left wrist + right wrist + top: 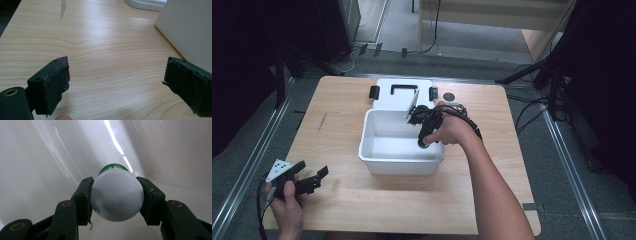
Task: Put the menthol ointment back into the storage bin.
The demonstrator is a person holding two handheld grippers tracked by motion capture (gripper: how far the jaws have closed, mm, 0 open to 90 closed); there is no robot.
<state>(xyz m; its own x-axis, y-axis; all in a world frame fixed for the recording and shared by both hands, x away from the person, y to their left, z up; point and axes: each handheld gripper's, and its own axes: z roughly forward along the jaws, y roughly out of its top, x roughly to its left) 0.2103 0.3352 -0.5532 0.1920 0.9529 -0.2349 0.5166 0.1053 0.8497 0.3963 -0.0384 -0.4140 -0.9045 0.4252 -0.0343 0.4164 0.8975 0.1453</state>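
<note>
High view: nearest me the left gripper (312, 178) rests on the pale wood-grain table (492, 200), jaws gaping, while the right gripper (424, 142) dips into the glossy white plastic bin (377, 162). Left gripper view: I see matte black taped pads (56, 85) wide apart over bare wood. Right gripper view: jaws clamp a smooth round white bottle (117, 198) with a green cap, inside the bin.

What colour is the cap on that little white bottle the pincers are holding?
Green. The cap peeks out beyond the white bottle, seen best in the right gripper view.
</note>
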